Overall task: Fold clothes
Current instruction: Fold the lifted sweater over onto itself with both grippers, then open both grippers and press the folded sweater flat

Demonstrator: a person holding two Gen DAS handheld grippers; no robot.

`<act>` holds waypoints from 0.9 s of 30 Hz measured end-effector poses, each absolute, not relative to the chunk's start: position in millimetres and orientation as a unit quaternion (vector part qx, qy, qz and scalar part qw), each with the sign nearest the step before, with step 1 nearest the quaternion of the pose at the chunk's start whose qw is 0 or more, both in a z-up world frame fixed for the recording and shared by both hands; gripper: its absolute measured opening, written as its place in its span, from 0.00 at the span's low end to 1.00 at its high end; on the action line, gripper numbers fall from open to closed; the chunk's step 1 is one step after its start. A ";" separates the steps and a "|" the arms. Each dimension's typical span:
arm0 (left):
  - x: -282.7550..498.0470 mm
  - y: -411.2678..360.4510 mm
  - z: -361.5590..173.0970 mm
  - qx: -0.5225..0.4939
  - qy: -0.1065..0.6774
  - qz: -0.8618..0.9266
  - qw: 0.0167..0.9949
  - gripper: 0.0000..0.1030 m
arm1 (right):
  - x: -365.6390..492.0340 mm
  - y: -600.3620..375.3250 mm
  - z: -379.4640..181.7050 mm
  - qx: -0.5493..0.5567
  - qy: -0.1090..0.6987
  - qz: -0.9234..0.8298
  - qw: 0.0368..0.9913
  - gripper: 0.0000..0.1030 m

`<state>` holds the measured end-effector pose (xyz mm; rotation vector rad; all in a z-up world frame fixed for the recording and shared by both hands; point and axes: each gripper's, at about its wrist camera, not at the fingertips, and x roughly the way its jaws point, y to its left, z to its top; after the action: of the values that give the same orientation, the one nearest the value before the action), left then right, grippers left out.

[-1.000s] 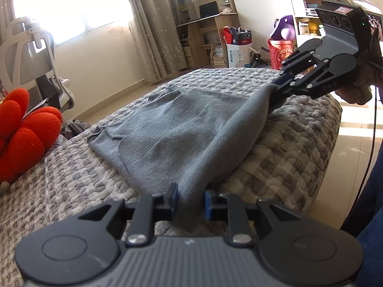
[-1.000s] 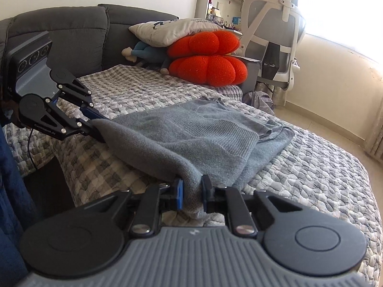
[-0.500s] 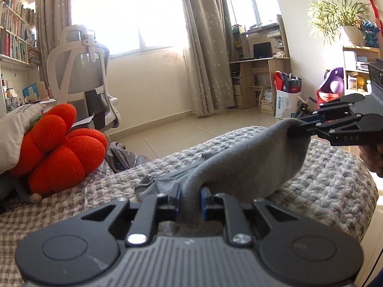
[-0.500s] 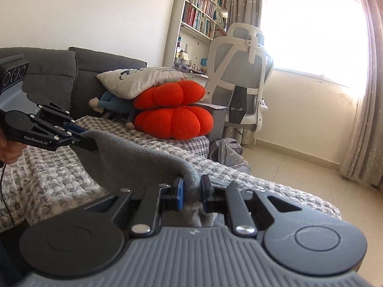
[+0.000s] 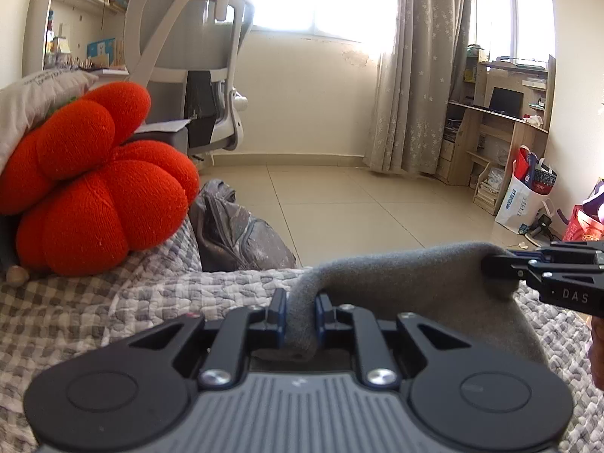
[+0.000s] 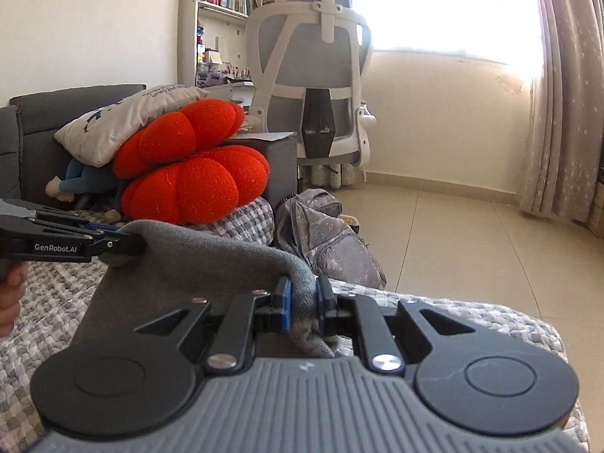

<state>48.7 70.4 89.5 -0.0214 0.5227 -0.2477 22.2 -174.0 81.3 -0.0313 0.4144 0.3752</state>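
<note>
1. Fabric of the grey sweater is pinched between the blue pads of the left hand-held gripper, jaws nearly closed on a thick bunch of knit; over the last second they have been closing a little further on it.
2. The right hand-held gripper grips another part of the same edge in the same way, jaws almost together with the cloth wedged between the pads. It also shows at the right edge of the left wrist view, clamped on the far end of the raised hem.
3. Holding two spaced points of one edge keeps that edge stretched as a straight line, which in my judgement is why the grips sit apart and not together: a taut edge lands as a clean fold.
4. The sweater hangs from this raised edge, lifted off the quilted bed cover; how the rest of it lies on the bed is hidden behind the gripper bodies.
5. Both views look across the bed toward the orange cushion and office chair, so the edge is probably being carried over the garment's body toward its far side.
6. Likely next need: lowering both ends evenly so the layer settles flat without a skew.
</note>
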 end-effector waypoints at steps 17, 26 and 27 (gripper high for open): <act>22.8 101.0 56.6 -0.125 0.253 -0.073 0.957 0.52 | 8.1 -189.4 61.4 0.072 0.229 0.177 0.954 0.46; -7.6 39.0 19.7 -0.051 0.241 -0.036 0.968 0.53 | -26.0 -132.0 29.7 -0.008 0.250 0.179 0.951 0.42; -7.0 41.3 17.3 -0.058 0.242 -0.035 0.968 0.53 | -23.2 -132.4 22.1 -0.010 0.252 0.173 0.952 0.42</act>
<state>-7.0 41.3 17.3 -0.1179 0.4889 -0.0703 -23.2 -132.4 22.1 -0.0194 0.5131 0.3521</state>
